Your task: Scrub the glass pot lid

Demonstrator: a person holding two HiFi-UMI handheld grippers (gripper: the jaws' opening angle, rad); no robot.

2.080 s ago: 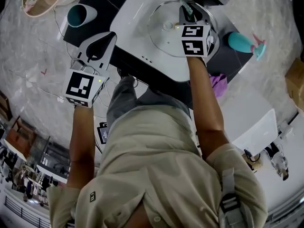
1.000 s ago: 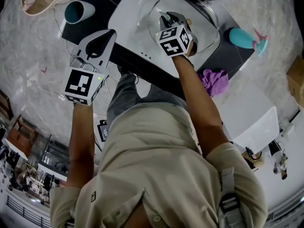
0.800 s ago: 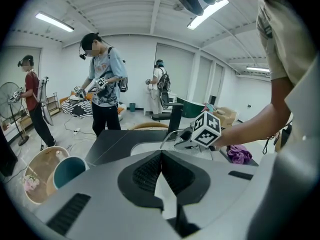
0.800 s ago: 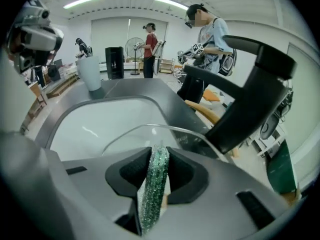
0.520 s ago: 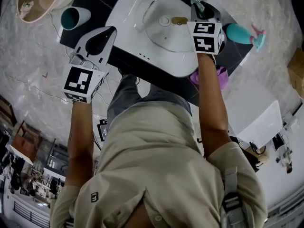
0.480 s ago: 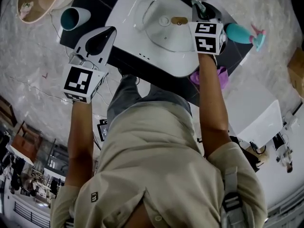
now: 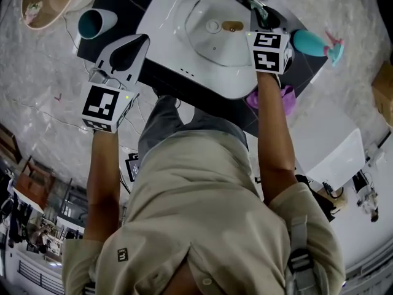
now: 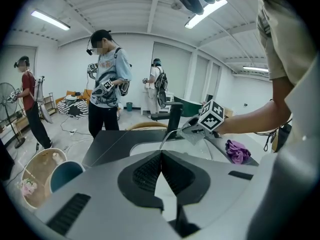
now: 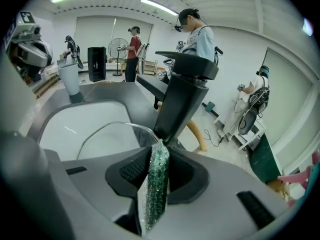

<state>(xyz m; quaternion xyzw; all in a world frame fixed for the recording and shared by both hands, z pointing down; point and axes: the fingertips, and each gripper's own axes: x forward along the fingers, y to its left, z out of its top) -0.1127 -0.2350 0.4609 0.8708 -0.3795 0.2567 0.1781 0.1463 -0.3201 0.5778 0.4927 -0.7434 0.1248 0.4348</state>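
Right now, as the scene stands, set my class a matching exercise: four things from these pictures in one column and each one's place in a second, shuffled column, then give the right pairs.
Things
1. glass pot lid
2. teal cup
3. purple cloth
4. green scrub pad

Places
A. clamped in the right hand-held gripper
B. on the dark counter, left of the white sink
C. in the white sink
D. on the dark counter, right of the white sink

Pairs: 1-C, 2-B, 3-D, 4-A.
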